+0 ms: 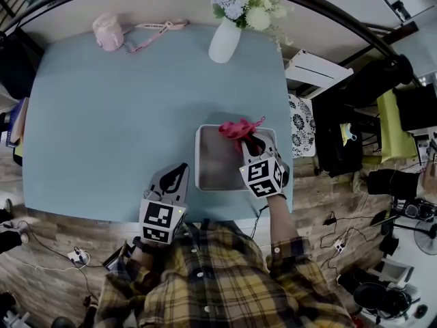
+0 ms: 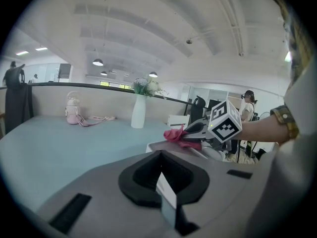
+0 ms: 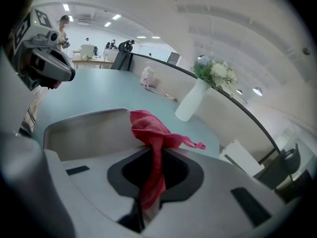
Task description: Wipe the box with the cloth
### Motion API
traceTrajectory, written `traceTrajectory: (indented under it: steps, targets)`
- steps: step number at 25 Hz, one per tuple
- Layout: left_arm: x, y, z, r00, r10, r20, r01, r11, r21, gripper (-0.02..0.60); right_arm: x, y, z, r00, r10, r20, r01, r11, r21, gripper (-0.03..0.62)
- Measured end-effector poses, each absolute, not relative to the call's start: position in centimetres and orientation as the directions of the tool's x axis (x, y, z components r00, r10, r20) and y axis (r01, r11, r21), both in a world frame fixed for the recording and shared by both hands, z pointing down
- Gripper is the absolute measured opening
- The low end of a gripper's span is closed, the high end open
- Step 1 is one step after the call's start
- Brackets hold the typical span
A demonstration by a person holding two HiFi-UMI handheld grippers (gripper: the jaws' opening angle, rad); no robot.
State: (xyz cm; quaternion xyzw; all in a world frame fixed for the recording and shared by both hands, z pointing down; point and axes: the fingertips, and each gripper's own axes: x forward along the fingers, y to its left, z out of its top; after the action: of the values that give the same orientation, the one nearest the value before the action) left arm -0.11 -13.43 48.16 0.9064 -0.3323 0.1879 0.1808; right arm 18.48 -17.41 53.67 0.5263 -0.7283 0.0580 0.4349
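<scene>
Head view, centre right: an open-topped grey box (image 1: pixel 199 157) stands on a pale blue table (image 1: pixel 102 128), close to the table's near edge and not far from its right edge.

The right gripper (image 1: pixel 251 142) is clenched on a red cloth (image 1: pixel 239 128). The right gripper view shows the cloth running up from between the closed jaws and bunching at the box's far right corner, with a thin tail trailing to the right. Whether the bunch presses on the rim cannot be told.

The left gripper (image 1: pixel 179 169) lies to the left of the box, apart from it, over the near table edge. Its jaws are drawn together with nothing between them.

Each gripper carries a cube of black-and-white square markers: the right cube (image 1: pixel 265 176) and the left cube (image 1: pixel 160 223). These patterns are the only print that can be made out.

Bare tabletop spreads to the left of the box and beyond it. Along the far edge stand a white vase (image 1: pixel 225 41) of pale flowers (image 1: pixel 249 9), upper centre, and a pink bottle (image 1: pixel 107 31) with a pink strap (image 1: pixel 153 31), upper left. All are well apart from the box.
</scene>
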Motion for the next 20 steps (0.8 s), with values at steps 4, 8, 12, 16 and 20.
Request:
traceTrajectory:
  steps: [4, 8, 12, 16, 20]
  targets:
    - [0.2, -13.2, 48.2, 0.709, -0.534, 0.460, -0.669, -0.716, 0.200, -0.006, 21.8, -16.4, 54.2, -0.009, -0.709, 0.705, -0.847, 0.381, 0.371, 0.046]
    - [0.4, -13.2, 48.0, 0.710, -0.534, 0.458, -0.666, -0.720, 0.194, -0.006, 24.7, -15.6, 54.4, 0.045, -0.702, 0.710, -0.860, 0.334, 0.385, 0.046]
    - [0.7, -13.3, 47.7, 0.711, -0.538, 0.453, -0.667, -0.721, 0.189, -0.007, 26.6, -14.9, 53.9, 0.076, -0.706, 0.705, -0.872, 0.295, 0.390, 0.046]
    - [0.8, -13.3, 47.5, 0.708, -0.544, 0.450, -0.670, -0.719, 0.185, -0.006, 27.7, -14.3, 53.1, 0.106, -0.717, 0.689, -0.888, 0.243, 0.390, 0.046]
    - [0.9, -13.1, 47.2, 0.709, -0.544, 0.448, -0.668, -0.721, 0.182, -0.006, 29.3, -13.5, 52.8, 0.135, -0.720, 0.680, -0.903, 0.194, 0.384, 0.044]
